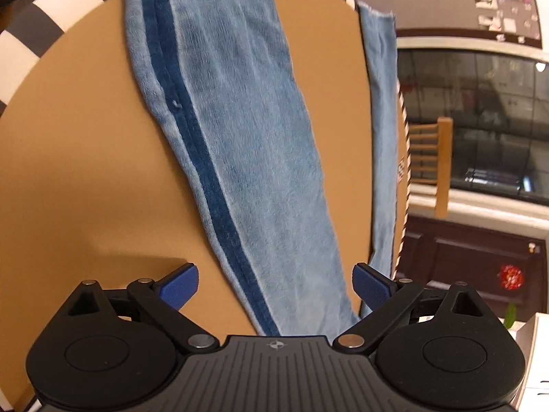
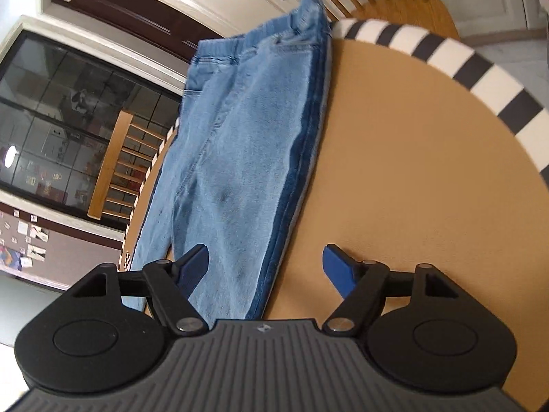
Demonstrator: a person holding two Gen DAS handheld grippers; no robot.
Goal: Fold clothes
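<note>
Jeans (image 1: 247,144), light blue w/ a dark side stripe, lie flat on your round tan table (image 1: 79,178), which has a black-and-white striped rim. In the left wrist view one leg runs up the middle, the other hangs over the table's far edge. Your left gripper (image 1: 276,286) is spread wide, blue pads apart, that leg between them, nothing pinched. Your right gripper (image 2: 266,269) is also apart, hovering by the striped seam edge, waistband at the far end near a wooden chair (image 2: 113,168). No grip yet.
</note>
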